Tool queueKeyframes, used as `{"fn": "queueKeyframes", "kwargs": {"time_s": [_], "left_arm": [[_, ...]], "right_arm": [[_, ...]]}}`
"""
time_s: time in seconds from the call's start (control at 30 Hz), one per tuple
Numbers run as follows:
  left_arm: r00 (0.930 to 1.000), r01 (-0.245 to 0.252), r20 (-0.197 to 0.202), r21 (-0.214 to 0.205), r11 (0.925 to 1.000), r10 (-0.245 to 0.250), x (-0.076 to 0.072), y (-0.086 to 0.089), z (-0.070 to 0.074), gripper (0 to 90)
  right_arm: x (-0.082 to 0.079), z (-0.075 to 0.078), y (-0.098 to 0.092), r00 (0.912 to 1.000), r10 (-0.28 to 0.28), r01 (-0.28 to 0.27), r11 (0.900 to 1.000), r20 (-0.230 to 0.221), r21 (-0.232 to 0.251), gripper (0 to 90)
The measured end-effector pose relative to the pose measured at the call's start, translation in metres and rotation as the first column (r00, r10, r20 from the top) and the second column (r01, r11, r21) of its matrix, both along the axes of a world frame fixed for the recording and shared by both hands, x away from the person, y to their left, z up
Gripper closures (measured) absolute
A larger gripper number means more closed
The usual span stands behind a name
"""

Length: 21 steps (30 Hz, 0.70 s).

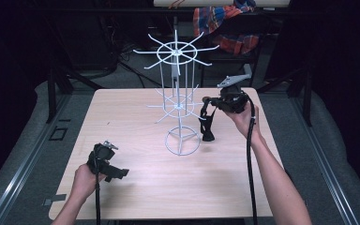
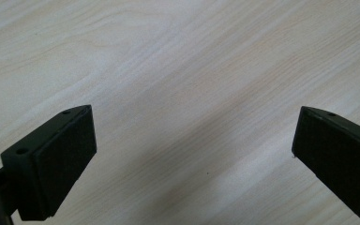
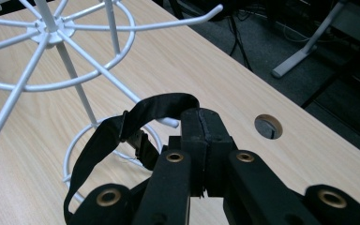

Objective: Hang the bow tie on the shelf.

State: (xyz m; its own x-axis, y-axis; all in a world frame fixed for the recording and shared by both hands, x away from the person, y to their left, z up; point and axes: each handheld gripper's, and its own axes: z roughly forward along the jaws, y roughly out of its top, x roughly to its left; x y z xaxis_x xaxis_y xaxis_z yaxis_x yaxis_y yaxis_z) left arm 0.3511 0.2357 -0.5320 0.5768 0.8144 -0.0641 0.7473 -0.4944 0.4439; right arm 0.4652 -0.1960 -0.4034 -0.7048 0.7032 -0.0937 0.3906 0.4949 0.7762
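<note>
I note the left gripper (image 1: 121, 173) at seven o'clock on the table (image 1: 136, 187), jaws spread wide over bare wood. The white wire rack (image 1: 178, 101) stands centre. At two o'clock, the right gripper (image 3: 201, 124) clenches a black strap (image 1: 207, 123) beside the rack.
</note>
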Motion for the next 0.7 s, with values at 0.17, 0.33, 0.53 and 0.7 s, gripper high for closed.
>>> {"fn": "queueKeyframes", "kwargs": {"time_s": [0.17, 0.33, 0.53, 0.7], "left_arm": [[1.0, -0.001, -0.002, 0.0, 1.0, 0.001, 0.0, 0.0, 0.0, 0.0], [1.0, 0.0, -0.002, 0.0, 1.0, 0.0, 0.0, 0.0, 0.0, 0.0], [1.0, 0.002, 0.0, -0.008, 1.0, -0.002, 0.0, 0.0, 0.0, 0.0], [1.0, 0.0, -0.003, -0.006, 1.0, 0.0, 0.0, 0.0, -0.001, 0.0]], "right_arm": [[0.0, -0.007, 0.0, 0.9998, 0.004, -0.003, 1.0, -0.021, 0.008, 89.9], [-0.002, -0.011, 0.001, 0.9993, 0.013, -0.013, 0.9999, -0.034, 0.009, 89.8], [-0.003, -0.013, 0.0, 0.9984, 0.021, -0.02, 0.9996, -0.052, 0.02, 87.0], [-0.005, -0.013, 0.0, 0.9981, 0.021, -0.02, 0.9996, -0.058, 0.019, 78.7]]}}
